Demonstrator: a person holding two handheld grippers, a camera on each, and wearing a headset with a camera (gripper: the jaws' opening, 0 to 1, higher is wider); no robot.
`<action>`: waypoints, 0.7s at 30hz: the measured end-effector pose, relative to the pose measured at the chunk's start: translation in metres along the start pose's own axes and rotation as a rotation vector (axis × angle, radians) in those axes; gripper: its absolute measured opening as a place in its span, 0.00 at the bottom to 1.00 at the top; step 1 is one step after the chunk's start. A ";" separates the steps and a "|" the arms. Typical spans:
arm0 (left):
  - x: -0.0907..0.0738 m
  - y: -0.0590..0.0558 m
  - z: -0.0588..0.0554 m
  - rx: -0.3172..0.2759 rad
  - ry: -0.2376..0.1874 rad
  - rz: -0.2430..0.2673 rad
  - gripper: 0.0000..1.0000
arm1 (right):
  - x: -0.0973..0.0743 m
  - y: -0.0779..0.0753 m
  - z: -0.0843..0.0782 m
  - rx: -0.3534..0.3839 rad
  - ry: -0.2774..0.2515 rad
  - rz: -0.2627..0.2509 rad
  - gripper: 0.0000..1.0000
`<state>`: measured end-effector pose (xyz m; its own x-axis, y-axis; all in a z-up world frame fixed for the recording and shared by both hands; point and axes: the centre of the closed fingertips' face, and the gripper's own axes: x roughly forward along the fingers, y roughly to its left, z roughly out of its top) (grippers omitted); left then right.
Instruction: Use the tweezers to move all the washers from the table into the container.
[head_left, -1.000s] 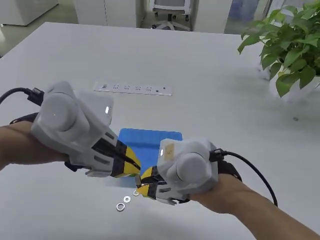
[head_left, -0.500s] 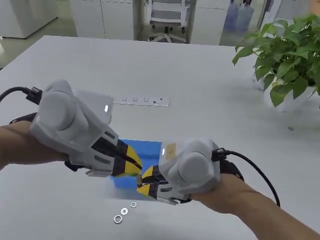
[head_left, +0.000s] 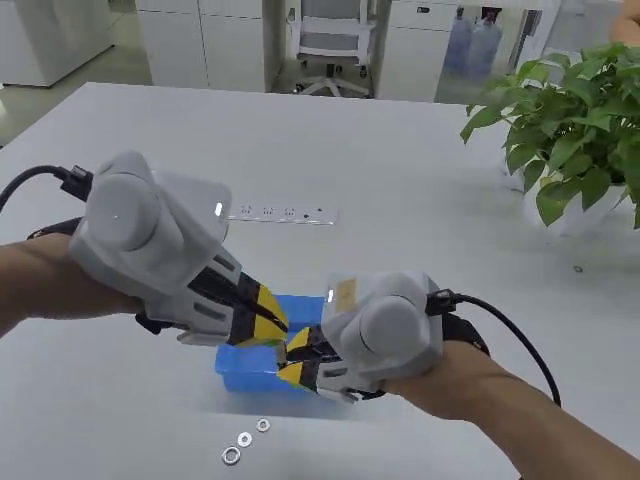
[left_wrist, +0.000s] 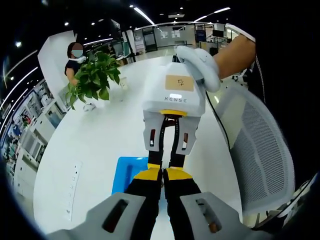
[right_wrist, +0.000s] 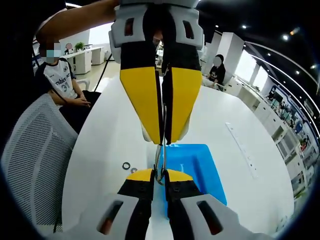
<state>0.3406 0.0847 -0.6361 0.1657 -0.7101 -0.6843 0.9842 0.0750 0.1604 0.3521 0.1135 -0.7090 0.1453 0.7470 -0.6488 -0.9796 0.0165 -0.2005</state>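
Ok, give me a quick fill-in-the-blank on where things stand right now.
1. In the head view, ___ washers lie on the table, outside the container.
2. The container is ___ in colour.
3. The left gripper and right gripper are both ___ on the tweezers.
Missing words: three; blue; shut.

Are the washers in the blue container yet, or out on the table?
Out: three washers lie on the table just outside the blue container, whose visible floor looks bare.
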 end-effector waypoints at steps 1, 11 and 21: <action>0.001 0.002 0.000 0.004 0.002 0.000 0.06 | 0.000 -0.001 0.000 0.001 0.000 -0.001 0.10; 0.008 0.018 -0.001 0.014 -0.001 0.001 0.06 | 0.001 -0.019 -0.008 0.014 0.003 -0.015 0.10; 0.019 0.030 -0.010 0.010 0.007 -0.008 0.06 | 0.010 -0.030 -0.020 0.027 0.010 -0.007 0.10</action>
<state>0.3744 0.0801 -0.6513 0.1585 -0.7056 -0.6906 0.9848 0.0626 0.1620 0.3860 0.1069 -0.7242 0.1535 0.7401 -0.6547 -0.9819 0.0398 -0.1853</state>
